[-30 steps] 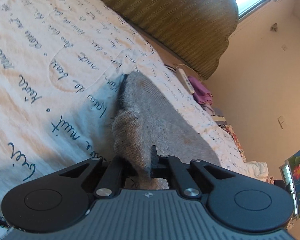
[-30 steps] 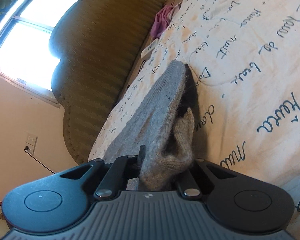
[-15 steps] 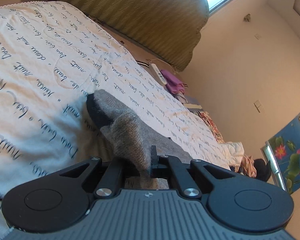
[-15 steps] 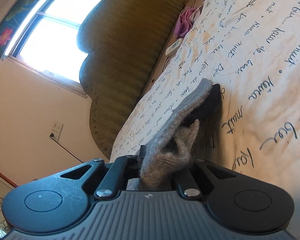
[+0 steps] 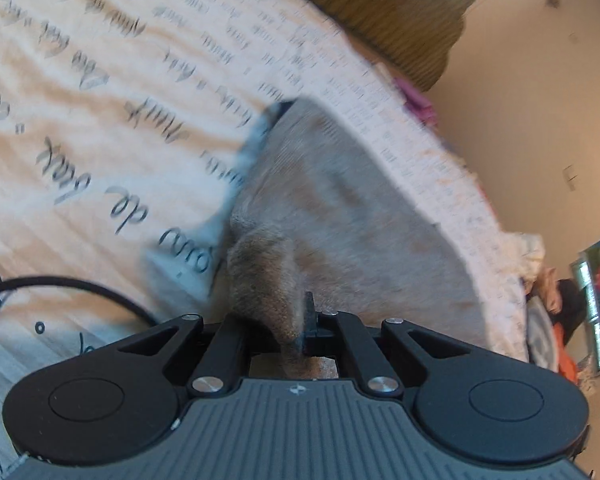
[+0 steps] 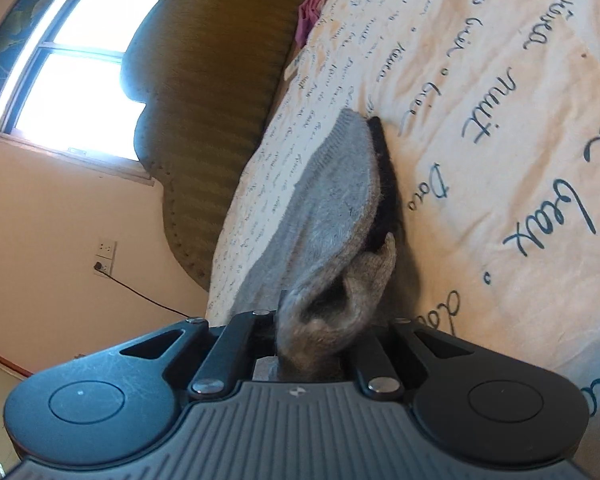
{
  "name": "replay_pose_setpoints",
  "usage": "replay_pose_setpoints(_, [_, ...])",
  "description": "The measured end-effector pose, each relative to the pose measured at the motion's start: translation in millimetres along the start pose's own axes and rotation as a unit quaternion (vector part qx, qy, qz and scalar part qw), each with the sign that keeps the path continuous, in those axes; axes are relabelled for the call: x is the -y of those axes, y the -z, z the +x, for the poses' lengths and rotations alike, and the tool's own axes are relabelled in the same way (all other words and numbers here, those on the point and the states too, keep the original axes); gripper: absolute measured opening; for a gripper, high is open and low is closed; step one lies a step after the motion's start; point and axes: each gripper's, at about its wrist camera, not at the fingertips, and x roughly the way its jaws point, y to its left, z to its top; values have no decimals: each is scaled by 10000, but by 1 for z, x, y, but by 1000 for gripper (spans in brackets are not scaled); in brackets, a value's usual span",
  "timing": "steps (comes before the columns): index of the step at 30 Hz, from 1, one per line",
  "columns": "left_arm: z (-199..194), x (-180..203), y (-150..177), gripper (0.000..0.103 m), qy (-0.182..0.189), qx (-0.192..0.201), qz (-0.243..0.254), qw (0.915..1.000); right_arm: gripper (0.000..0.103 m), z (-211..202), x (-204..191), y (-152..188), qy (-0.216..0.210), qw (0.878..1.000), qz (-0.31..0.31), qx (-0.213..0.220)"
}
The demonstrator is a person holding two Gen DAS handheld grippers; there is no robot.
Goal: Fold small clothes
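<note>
A grey knit garment (image 5: pixel 340 208) with a dark edge lies stretched over the white bedspread (image 5: pixel 80 140) printed with blue script. My left gripper (image 5: pixel 288 320) is shut on one bunched corner of it. In the right wrist view the same garment (image 6: pixel 332 200) runs away from me, its dark edge (image 6: pixel 384 168) against the bedspread (image 6: pixel 500 120). My right gripper (image 6: pixel 320 336) is shut on another bunched corner. The left wrist view is blurred by motion.
An olive padded headboard (image 6: pixel 204 92) stands at the bed's end under a bright window (image 6: pixel 72 60). Pink cloth (image 6: pixel 310 8) lies by it. A black cable (image 5: pixel 80 288) crosses the bedspread. Piled clothes (image 5: pixel 556 312) lie past the bed's far side.
Both grippers kept hold of the garment and moved it over the bed. It now lies spread longer and flatter than half a second ago. A black cable has come into the left view.
</note>
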Motion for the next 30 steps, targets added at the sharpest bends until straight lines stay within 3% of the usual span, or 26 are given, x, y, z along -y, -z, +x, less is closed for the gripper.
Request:
replay_pose_setpoints(1, [1, -3, 1, 22, -14, 3, 26, 10000, 9, 2, 1, 0, 181, 9998, -28, 25])
replay_pose_setpoints(3, [-7, 0, 0, 24, -51, 72, 198, 9998, 13, 1, 4, -1, 366, 9993, -61, -24])
replay_pose_setpoints(4, [-13, 3, -1, 30, -119, 132, 316, 9993, 19, -2, 3, -3, 478, 9988, -107, -27])
replay_pose_setpoints(7, [-39, 9, -9, 42, -357, 570, 631, 9957, 53, -28, 6, -6, 642, 9968, -340, 324])
replay_pose_setpoints(12, [-62, 21, -41, 69, -836, 1463, 819, 9823, 55, -64, 4, -47, 845, 9868, -530, 1277])
replay_pose_setpoints(16, [-37, 55, -75, 83, -1246, 1835, 1468, 9640, 55, -35, -26, -81, 930, 9803, -1358, 1092])
replay_pose_setpoints(19, [3, 80, -98, 87, -1312, 1743, 2054, 9540, 55, 16, -45, -105, 1055, 9715, -2043, 579])
replay_pose_setpoints(22, [54, 93, -121, 89, -1549, 1430, 2388, 9479, 55, 68, -56, -125, 1494, 9539, -2597, 191])
replay_pose_setpoints(27, [119, 96, -142, 88, -1617, 894, 2478, 9510, 55, 136, -53, -143, 2006, 9331, -2943, -505])
replay_pose_setpoints(30, [145, 104, -142, 84, -1577, 677, 2835, 9435, 55, 154, -52, -142, 2004, 9265, -3119, -647])
